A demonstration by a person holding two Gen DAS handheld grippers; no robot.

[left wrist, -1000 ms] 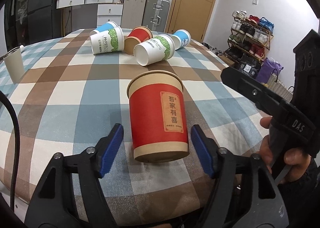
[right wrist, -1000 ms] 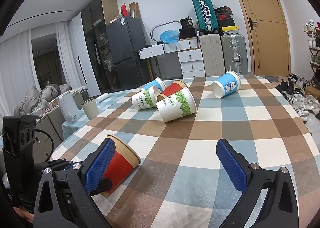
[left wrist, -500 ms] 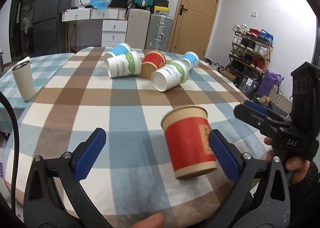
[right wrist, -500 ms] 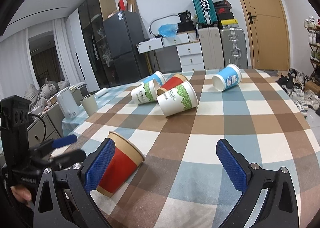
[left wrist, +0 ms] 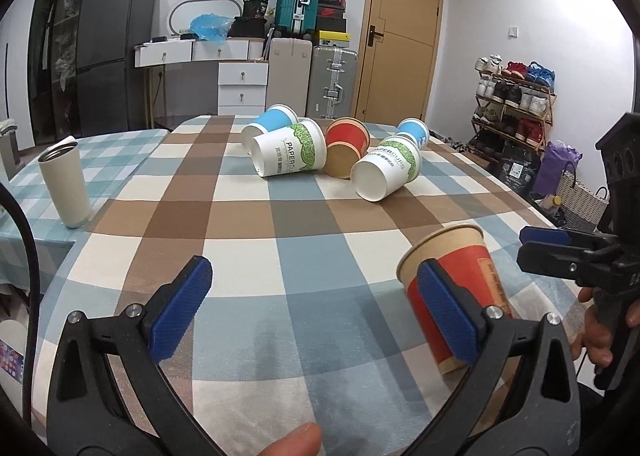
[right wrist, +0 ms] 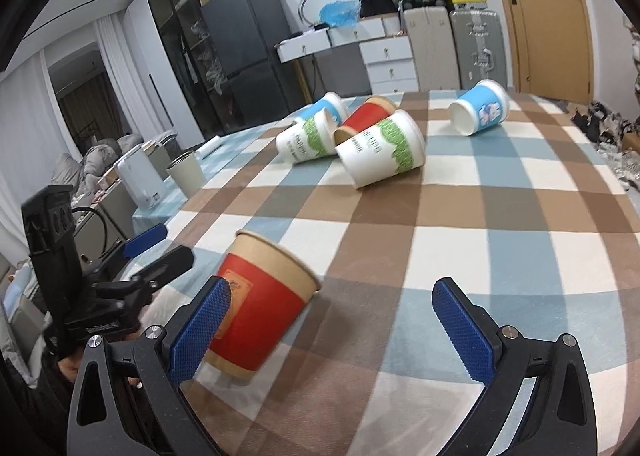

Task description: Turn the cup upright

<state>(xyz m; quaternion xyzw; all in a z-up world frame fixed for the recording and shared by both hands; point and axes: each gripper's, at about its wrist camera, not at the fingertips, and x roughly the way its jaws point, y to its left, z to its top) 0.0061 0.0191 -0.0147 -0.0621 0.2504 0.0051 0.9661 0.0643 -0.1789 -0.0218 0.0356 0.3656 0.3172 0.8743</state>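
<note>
We count one upright red cup (left wrist: 460,280), five toppled cups (left wrist: 292,153); left gripper (left wrist: 316,308) and right gripper (right wrist: 336,332) gape apart, unladen.

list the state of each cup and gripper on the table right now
red cup: standing upright, mouth up, free of both grippers
green-print cups: two, on their sides
far red cup: on its side
blue cups: two, on their sides
steel tumbler: upright
left gripper: open, empty
right gripper: open, empty
</note>
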